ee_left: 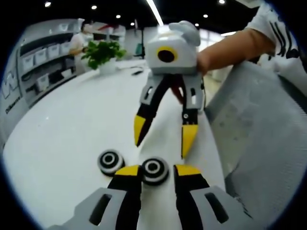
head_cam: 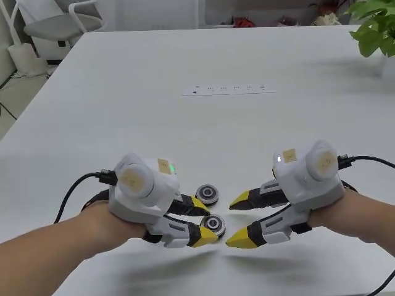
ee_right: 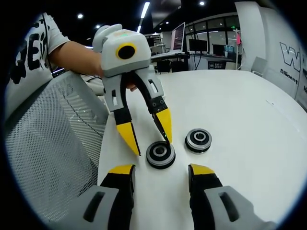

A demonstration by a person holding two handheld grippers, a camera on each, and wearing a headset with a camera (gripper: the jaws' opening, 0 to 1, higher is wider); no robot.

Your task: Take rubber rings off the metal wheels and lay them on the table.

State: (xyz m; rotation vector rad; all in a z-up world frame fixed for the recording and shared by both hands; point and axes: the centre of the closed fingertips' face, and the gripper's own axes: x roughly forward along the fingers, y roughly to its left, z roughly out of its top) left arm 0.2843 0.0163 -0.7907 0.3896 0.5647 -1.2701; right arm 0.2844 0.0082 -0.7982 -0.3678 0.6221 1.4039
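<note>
Black-rimmed near wheel (head_cam: 213, 223) low at mid-frame on table (head_cam: 185, 123), far wheel (head_cam: 207, 193) just above. Straddled by left gripper (head_cam: 206, 221), likely to steady it; pinched or not, cannot tell. Right gripper (head_cam: 237, 220) spread, facing it, ready to peel its ring (ee_right: 149, 155).
</note>
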